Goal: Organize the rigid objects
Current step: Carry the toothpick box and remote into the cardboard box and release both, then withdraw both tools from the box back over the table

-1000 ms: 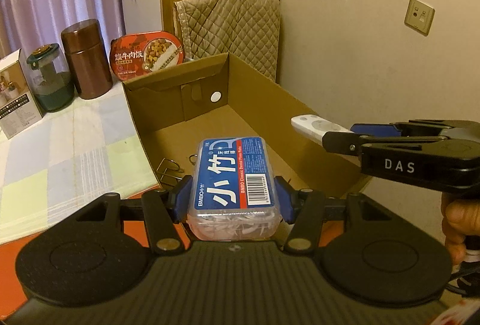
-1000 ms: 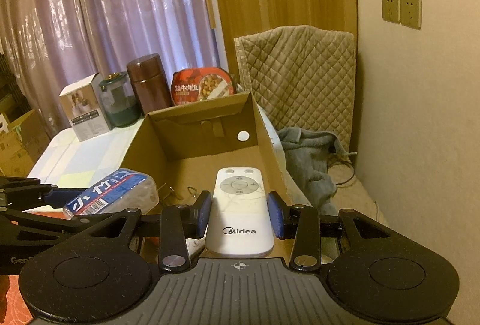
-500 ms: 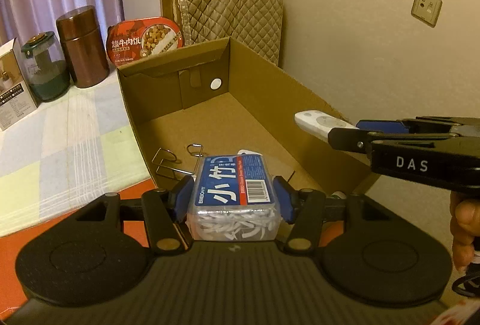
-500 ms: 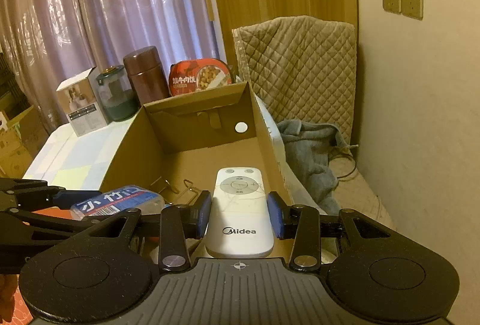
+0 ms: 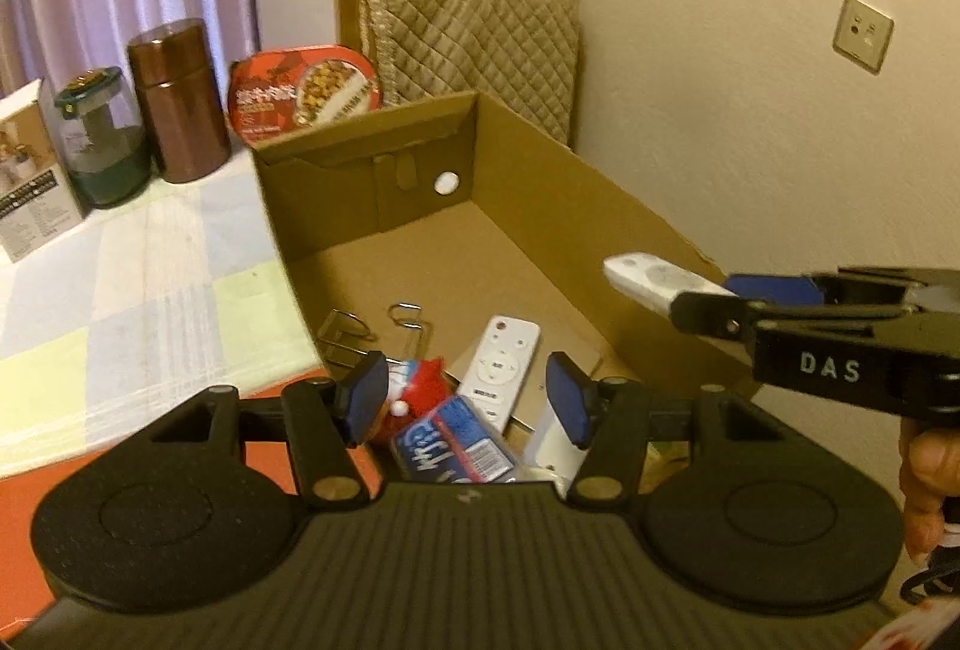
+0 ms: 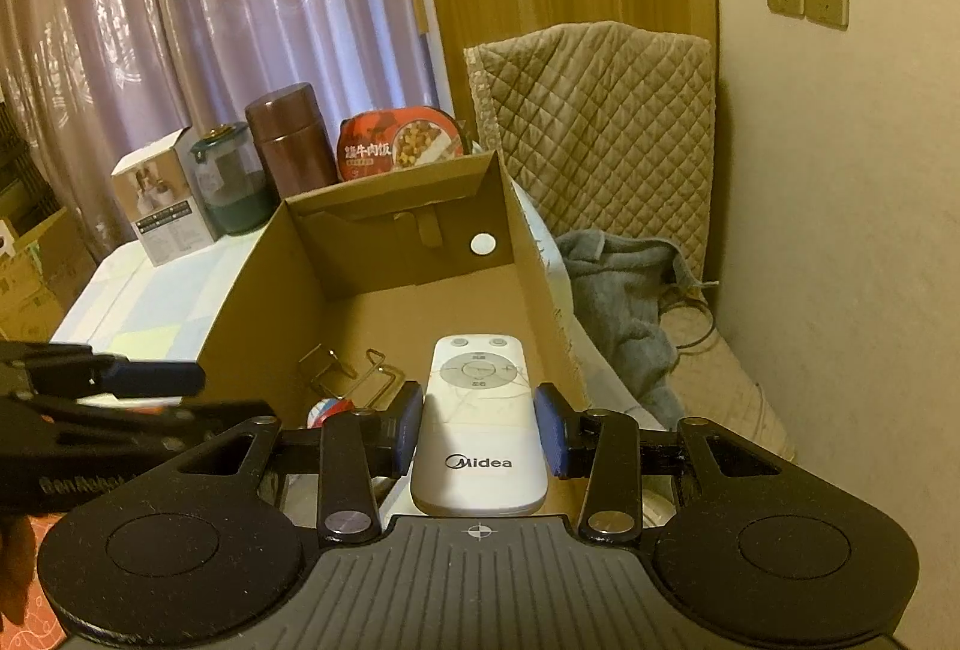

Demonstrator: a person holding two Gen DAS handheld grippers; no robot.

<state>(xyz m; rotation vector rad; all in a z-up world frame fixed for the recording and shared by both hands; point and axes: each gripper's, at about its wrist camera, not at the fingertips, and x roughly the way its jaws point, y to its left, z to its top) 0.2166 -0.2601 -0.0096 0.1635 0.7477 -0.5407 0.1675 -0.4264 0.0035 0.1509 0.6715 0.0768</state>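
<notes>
My left gripper (image 5: pixel 467 399) stands open over the near end of the cardboard box (image 5: pixel 540 182). A blue-labelled clear box of floss picks (image 5: pixel 453 447) lies in the cardboard box just below the blue pads, touching neither. Beside it lie a white remote (image 5: pixel 501 367), a red toy (image 5: pixel 420 391) and wire clips (image 5: pixel 348 332). My right gripper (image 6: pixel 479 428) is shut on a white Midea remote (image 6: pixel 477 380), held above the cardboard box (image 6: pixel 252 290) near its right wall. In the left wrist view that gripper (image 5: pixel 780 302) and its remote (image 5: pixel 648 278) hang over the right rim.
Behind the cardboard box stand a red food bowl (image 5: pixel 306 92), a brown canister (image 5: pixel 180 101), a green-lidded glass jar (image 5: pixel 99 140) and a white carton (image 5: pixel 30 182) on a checked cloth (image 5: pixel 150 278). A quilted cover (image 6: pixel 594 128) and grey cloth (image 6: pixel 624 284) lie right, by the wall.
The left jaws have parted and the blue floss-pick box has dropped from them into the cardboard box. The right gripper still holds the Midea remote in about the same spot.
</notes>
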